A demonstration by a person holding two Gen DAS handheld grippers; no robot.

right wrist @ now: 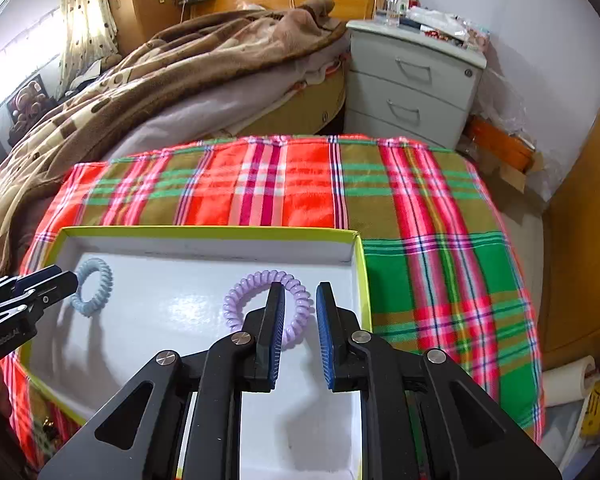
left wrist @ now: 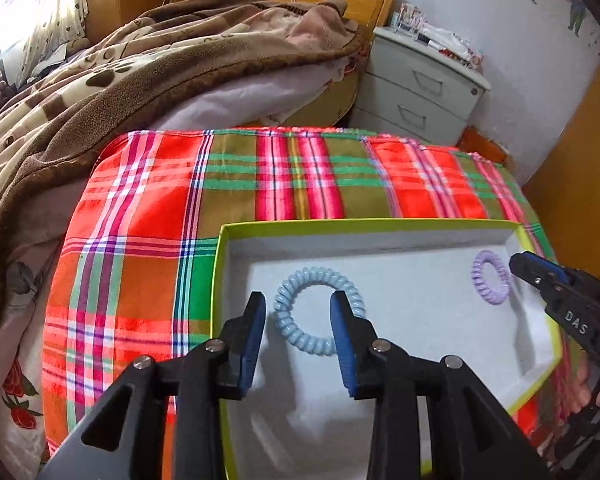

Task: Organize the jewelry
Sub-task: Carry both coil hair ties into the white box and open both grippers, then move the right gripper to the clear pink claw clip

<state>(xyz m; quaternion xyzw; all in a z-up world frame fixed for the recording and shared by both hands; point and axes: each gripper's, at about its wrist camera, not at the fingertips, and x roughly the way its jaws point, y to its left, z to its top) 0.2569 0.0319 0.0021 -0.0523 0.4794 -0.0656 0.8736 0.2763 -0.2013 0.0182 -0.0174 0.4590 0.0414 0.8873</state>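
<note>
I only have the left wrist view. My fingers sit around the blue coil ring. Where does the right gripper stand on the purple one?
Observer: The right gripper is open; its left finger crosses the purple coil ring, which lies flat in the box.
Operator: Anything right of the box?
Observer: Only plaid cloth out to the edge.
Operator: And my blue ring?
Observer: The blue coil ring lies near the box's far left corner, left gripper open.

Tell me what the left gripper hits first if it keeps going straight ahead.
Likely the blue coil tie: the open left gripper straddles its near part inside the box. Depth is unclear; it may be above it.
</note>
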